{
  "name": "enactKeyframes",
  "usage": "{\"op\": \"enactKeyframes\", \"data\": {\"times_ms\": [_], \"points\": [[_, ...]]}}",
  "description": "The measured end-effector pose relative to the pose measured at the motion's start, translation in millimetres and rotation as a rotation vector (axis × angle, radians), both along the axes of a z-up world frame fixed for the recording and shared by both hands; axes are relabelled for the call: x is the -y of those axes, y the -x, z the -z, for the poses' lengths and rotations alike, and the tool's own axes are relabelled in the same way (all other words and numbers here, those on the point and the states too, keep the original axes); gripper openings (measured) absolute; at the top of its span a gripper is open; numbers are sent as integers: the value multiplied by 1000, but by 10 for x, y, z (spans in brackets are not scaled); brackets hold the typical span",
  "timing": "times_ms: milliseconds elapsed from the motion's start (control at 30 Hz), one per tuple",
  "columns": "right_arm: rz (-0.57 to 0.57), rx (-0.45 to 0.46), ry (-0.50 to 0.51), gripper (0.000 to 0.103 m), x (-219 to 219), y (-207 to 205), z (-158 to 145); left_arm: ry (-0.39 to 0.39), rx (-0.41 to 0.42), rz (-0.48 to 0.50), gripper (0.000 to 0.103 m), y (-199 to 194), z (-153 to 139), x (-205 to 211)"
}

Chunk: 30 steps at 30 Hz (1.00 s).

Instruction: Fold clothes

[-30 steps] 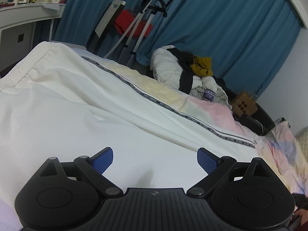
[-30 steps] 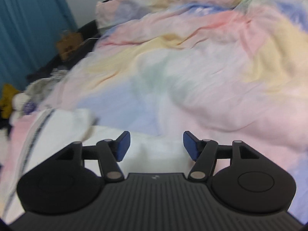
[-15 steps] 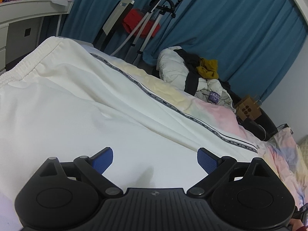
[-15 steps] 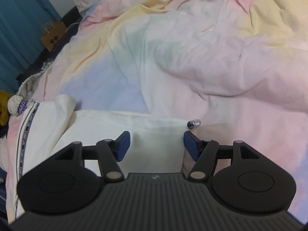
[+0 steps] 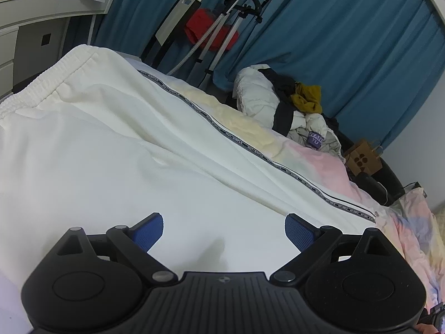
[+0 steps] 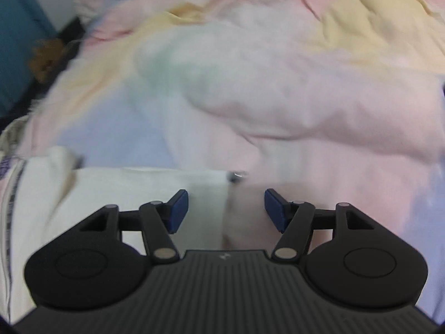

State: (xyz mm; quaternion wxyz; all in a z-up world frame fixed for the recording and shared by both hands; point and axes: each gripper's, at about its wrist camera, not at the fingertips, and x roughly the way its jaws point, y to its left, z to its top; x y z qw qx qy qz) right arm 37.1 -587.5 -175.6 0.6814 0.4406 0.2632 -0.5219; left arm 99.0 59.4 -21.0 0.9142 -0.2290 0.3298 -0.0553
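On the bed, white trousers (image 5: 116,150) lie spread flat over a pastel quilt (image 6: 278,83). Long axis runs from the elastic waistband (image 5: 41,83), far left in the left view, to the hem (image 6: 155,179), which sits near in the right view. A dark side stripe (image 5: 250,150) marks the far edge of the leg.

Left gripper (image 5: 224,229): jaws wide apart, nothing held, hovering over mid-leg cloth. Right gripper (image 6: 225,208): jaws also well apart, empty, straddling the hem's right corner; view blurred. A small metal object (image 6: 236,175) lies just beyond that corner.

Judgement: the right gripper is nearer the hem, the left nearer the waistband side. Any lengthwise fold turns on that hem-to-waistband line.
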Motion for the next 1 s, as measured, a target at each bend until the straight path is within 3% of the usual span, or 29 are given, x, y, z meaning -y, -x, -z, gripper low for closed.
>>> {"op": "enactKeyframes", "data": {"times_ms": [100, 167, 367, 467, 600, 667, 700, 733, 833, 1000], "points": [[-67, 128, -47, 65, -5, -50, 26, -1, -5, -2, 96, -1, 12, 16], [-126, 218, -64, 70, -33, -103, 14, 0, -7, -6, 96, -1, 19, 11], [-216, 514, 8, 70, -131, -90, -211, 23, -23, -28, 96, -16, 54, -28], [-224, 460, 35, 69, -164, -136, -255, 39, -32, -39, 96, -21, 72, -48], [-152, 315, -54, 69, -82, -125, -35, 59, -41, -53, 96, -26, 88, -79], [-138, 288, -107, 69, -45, -114, 95, 67, -44, -60, 96, -22, 80, -111], [-132, 289, -107, 62, -45, -105, 102, 71, -45, -64, 96, -19, 75, -127], [-126, 293, -100, 46, -50, -94, 95, 74, -45, -68, 96, -13, 59, -150], [-114, 305, -75, 13, -63, -69, 62, 112, -45, -98, 96, 53, -56, -334], [-121, 316, -21, 8, -83, -68, -44, 290, -75, -217, 96, 343, -284, -1079]]}}
